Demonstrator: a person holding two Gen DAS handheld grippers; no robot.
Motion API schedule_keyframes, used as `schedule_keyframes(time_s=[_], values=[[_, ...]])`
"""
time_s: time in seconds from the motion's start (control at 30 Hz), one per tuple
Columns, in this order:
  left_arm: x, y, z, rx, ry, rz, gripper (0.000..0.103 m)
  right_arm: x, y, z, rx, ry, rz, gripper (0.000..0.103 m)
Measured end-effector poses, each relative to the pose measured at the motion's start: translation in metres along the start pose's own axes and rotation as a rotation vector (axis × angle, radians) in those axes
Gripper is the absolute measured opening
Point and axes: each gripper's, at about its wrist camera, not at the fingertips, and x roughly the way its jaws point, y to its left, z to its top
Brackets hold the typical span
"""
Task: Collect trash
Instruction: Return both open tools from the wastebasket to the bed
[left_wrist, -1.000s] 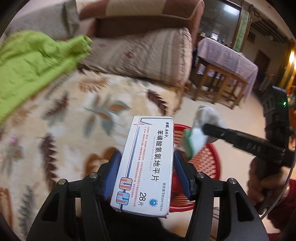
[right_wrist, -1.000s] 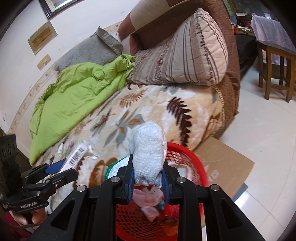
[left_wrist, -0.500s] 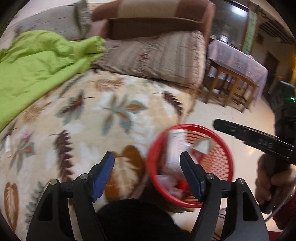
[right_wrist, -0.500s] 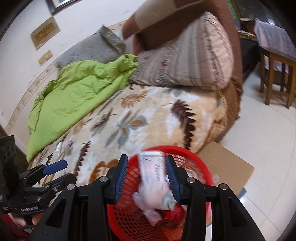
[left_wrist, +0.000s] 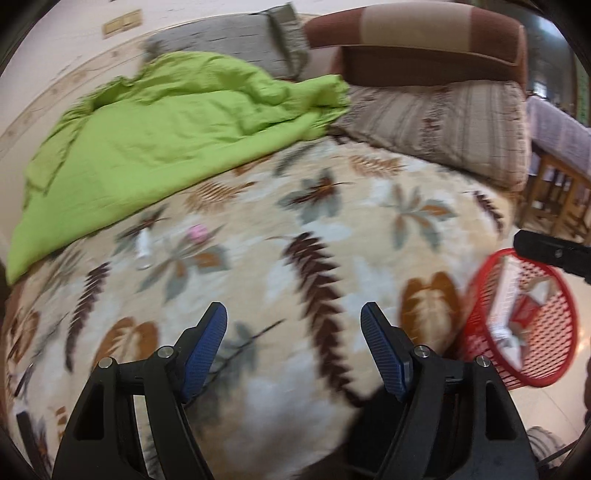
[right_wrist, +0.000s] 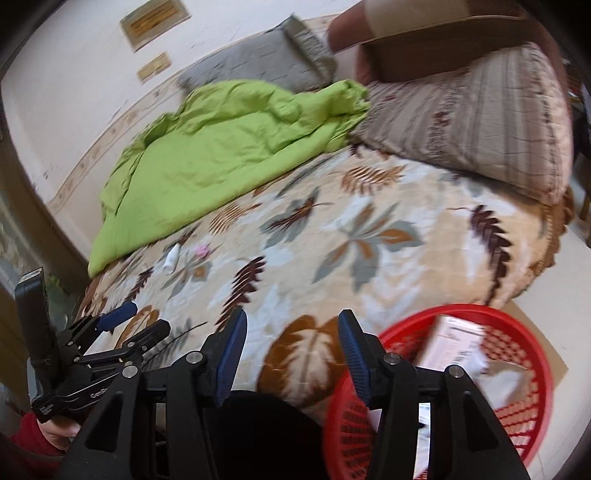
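Jaws of both tools stand spread with nothing between them: the left gripper (left_wrist: 293, 321) and the right gripper (right_wrist: 291, 328) both hover over the leaf-patterned blanket (left_wrist: 332, 229). Printing on the left tool's arm in the right wrist view is too blurred to read. At lower right of both views sits the red basket (right_wrist: 517, 417), holding a white box (right_wrist: 456, 341) with illegible print. Upper left of centre, a small white bottle (right_wrist: 172, 257) and a pink scrap (right_wrist: 202, 251) lie on the blanket near the green quilt (right_wrist: 229, 147).

Both wrist views overlook bed (left_wrist: 295, 229), sharing red basket (right_wrist: 480, 369)
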Motion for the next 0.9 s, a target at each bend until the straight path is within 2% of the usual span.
schedule_keyframes(time_s=[0.27,0.73,0.9], values=[[0.005,0.037,-0.018,-0.051,0.025,0.091,0.074,0.035,0.038,0.003,-0.071,0.054,0.040,0.055],[0.016,0.070,-0.024,-0.125,0.050,0.122,0.074,0.075,0.095,0.010,-0.187,0.107,0.099,0.055],[0.027,0.103,-0.028,-0.213,0.076,0.129,0.074,0.100,0.114,0.020,-0.215,0.138,0.127,0.055]])
